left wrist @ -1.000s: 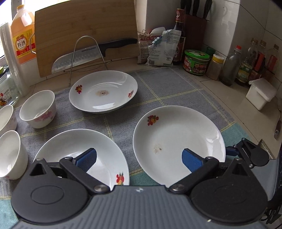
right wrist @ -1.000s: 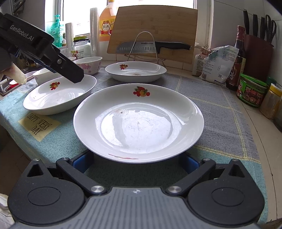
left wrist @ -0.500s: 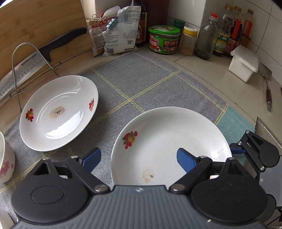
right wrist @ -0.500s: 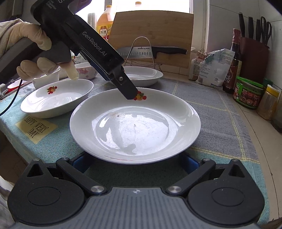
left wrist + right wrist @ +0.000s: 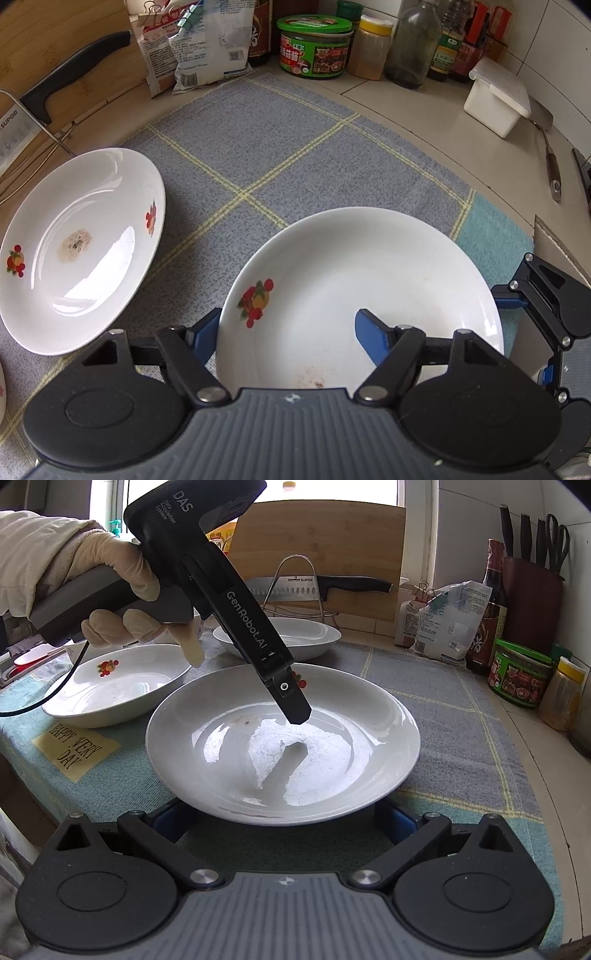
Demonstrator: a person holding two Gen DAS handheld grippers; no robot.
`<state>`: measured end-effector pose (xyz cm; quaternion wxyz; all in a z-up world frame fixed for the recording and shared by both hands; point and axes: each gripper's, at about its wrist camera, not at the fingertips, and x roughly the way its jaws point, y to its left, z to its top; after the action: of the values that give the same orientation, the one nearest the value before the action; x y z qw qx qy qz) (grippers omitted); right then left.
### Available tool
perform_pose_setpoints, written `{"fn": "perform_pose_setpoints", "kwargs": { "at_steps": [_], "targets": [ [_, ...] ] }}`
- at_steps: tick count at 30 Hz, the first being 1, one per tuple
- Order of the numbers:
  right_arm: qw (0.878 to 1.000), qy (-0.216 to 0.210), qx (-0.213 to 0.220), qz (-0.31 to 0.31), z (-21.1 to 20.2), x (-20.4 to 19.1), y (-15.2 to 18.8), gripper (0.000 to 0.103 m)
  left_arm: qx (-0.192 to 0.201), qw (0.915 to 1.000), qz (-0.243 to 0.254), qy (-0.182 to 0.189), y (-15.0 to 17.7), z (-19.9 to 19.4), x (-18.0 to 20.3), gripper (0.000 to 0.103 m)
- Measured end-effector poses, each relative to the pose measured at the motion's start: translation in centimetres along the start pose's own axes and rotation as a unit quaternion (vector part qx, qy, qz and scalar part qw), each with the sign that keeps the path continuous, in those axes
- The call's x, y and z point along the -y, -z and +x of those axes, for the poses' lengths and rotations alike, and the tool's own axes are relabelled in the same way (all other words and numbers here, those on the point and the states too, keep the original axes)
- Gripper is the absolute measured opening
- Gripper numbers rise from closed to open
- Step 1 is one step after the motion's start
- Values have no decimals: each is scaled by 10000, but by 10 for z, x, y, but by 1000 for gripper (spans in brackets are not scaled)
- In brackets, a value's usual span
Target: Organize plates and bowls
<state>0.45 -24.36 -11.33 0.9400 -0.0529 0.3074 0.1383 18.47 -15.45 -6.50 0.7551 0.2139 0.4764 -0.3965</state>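
Plates of white glazed ceramic with small red fruit motifs are spread on a grey woven cloth point(image 5: 295, 155) crossed by thin yellow lines, which covers the bench. The nearest white plate point(image 5: 282, 742) lies at the near edge of the cloth, over a teal strip of it. A second such plate point(image 5: 79, 247), marked by a brown stain at its centre, lies to the far left of it, and a third point(image 5: 118, 683) is seen at the left in the right wrist view.

The left tool point(image 5: 286, 330) is set astride the left rim of the nearest plate, one blue finger outside the rim and one inside over the well; its jaws are closing, and firm pressing on the rim cannot be confirmed. The right tool point(image 5: 282, 819) is held at the plate's near edge with its jaws spread wide, the fingers lying below the rim on either side.

Along the far tiled wall are ranged a wooden cutting board point(image 5: 321, 554), a cleaver on a wire rack point(image 5: 317, 585), clipped bags, a green-lidded jar point(image 5: 314, 46), bottles and a knife block. A white lidded box point(image 5: 495, 96) stands at the right on the pale bench point(image 5: 424, 110).
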Motion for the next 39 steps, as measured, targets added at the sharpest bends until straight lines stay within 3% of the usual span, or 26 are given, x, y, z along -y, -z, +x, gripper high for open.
{"fn": "perform_pose_setpoints", "kwargs": {
  "at_steps": [35, 39],
  "targets": [
    [9989, 114, -431, -171, 3, -1, -16, 103, -35, 9999, 58, 137, 0, 2, -1, 74],
    [9986, -27, -453, -261, 4, 3, -14, 103, -37, 9998, 66, 197, 0, 2, -2, 73]
  ]
}}
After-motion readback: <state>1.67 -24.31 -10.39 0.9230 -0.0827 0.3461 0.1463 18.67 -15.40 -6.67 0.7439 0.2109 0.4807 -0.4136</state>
